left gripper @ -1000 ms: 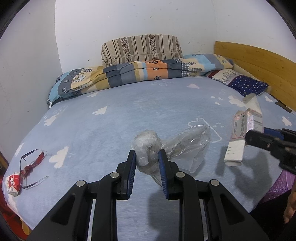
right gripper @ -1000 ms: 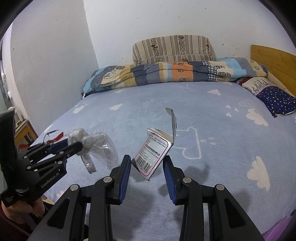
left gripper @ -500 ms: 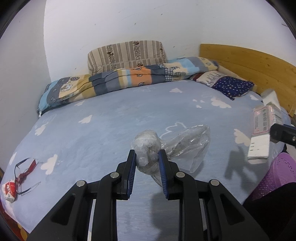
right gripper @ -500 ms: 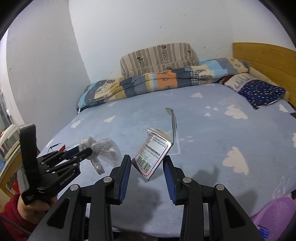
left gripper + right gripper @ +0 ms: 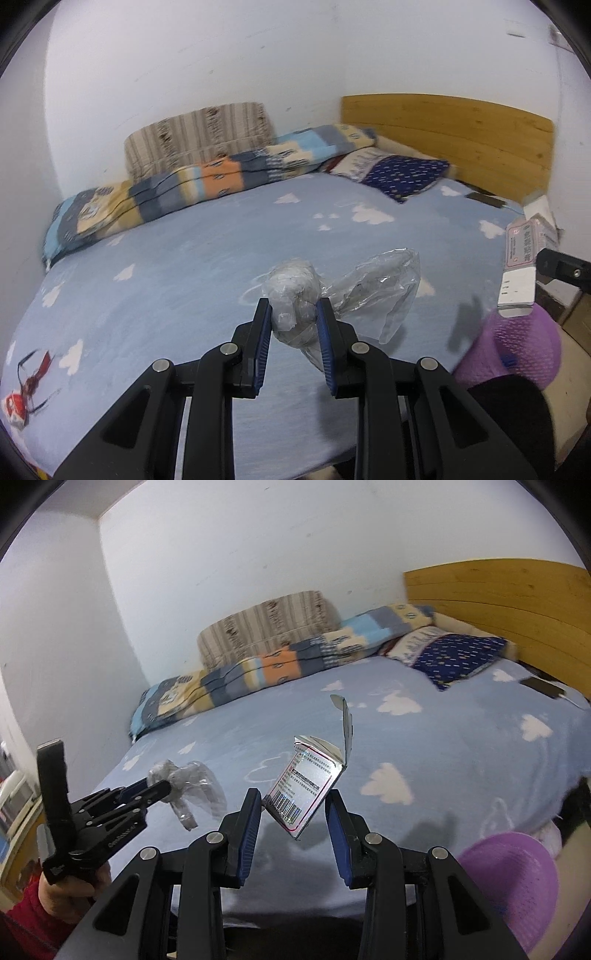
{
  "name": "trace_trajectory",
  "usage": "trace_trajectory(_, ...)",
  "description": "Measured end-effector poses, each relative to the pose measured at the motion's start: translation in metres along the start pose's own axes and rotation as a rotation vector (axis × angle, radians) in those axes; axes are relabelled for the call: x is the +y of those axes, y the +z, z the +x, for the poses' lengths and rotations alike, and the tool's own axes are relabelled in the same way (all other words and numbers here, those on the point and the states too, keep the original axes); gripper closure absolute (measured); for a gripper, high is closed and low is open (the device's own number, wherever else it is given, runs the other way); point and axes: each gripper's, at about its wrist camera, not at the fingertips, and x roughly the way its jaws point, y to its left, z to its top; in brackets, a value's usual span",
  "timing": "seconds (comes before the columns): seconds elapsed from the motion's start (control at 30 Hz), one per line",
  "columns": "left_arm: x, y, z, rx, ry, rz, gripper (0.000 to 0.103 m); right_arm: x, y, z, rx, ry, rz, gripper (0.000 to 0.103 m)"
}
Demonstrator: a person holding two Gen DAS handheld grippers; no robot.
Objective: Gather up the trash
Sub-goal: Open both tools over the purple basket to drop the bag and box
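Note:
In the left wrist view my left gripper (image 5: pixel 293 315) is shut on a crumpled clear plastic bag (image 5: pixel 295 295), whose loose end (image 5: pixel 384 288) hangs out to the right above the bed. In the right wrist view my right gripper (image 5: pixel 293 805) is shut on a small opened medicine carton (image 5: pixel 304 788) with a barcode, its flap standing up. A purple mesh basket (image 5: pixel 513 878) sits low on the right beside the bed, also seen as the basket (image 5: pixel 509 347) under the carton (image 5: pixel 519 266). The left gripper (image 5: pixel 149 788) with the bag (image 5: pixel 192 786) shows at the left.
A blue bed sheet with clouds (image 5: pixel 184 280) fills both views. A red and white wrapper with a red string (image 5: pixel 18 404) lies at its left edge. Folded quilt (image 5: pixel 207 184), pillows and a wooden headboard (image 5: pixel 450 147) stand behind. A phone (image 5: pixel 543 686) lies near the headboard.
Both grippers have drawn back from the bed and swung right, still holding the bag and the carton. The purple basket has come into view at the lower right.

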Motion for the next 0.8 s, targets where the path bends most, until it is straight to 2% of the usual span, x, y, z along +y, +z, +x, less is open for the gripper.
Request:
trace_trajectory(0.17,-0.039,0.013,-0.008,-0.014,-0.068,0.052,0.079,-0.039,-0.007,-0.034,-0.026,-0.065,0.064,0.065)
trace_trajectory(0.43,-0.108,0.036,-0.008,0.037,-0.265,0.102,0.079,-0.091,-0.022,-0.090,-0.057,-0.192,0.148,0.065)
trace_trajectory(0.63,-0.169,0.044,0.001,0.119,-0.429,0.142,0.079,-0.131,-0.038,-0.134,-0.068,-0.282,0.208,0.065)
trace_trajectory(0.8,-0.211,0.037,0.020,0.203,-0.492,0.173,0.079,-0.153,-0.047,-0.140,-0.054,-0.314,0.252,0.064)
